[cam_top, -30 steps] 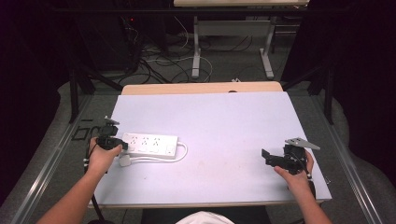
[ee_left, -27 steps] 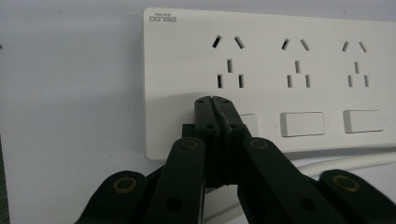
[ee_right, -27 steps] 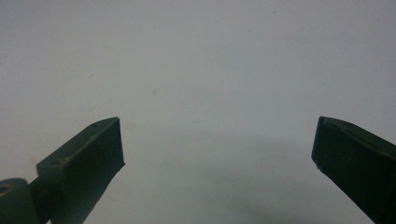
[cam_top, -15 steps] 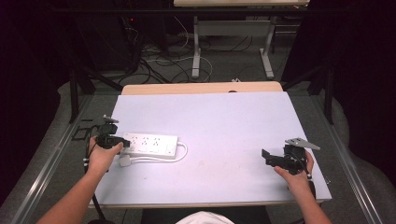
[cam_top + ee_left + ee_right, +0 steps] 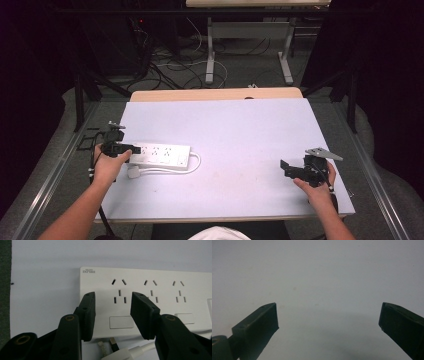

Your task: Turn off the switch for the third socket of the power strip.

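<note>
— So, where is the power strip?
— At the table's left edge, its cord looped beside it. My left gripper hovers over its end socket; its jaws have just been opening, gripping nothing.
— And the right gripper?
— Wide open, empty, above bare tabletop.

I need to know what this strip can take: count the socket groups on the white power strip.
3 show on the white plastic power strip in the left gripper view, in a row: left, middle, right. More may lie past the right edge.
</note>
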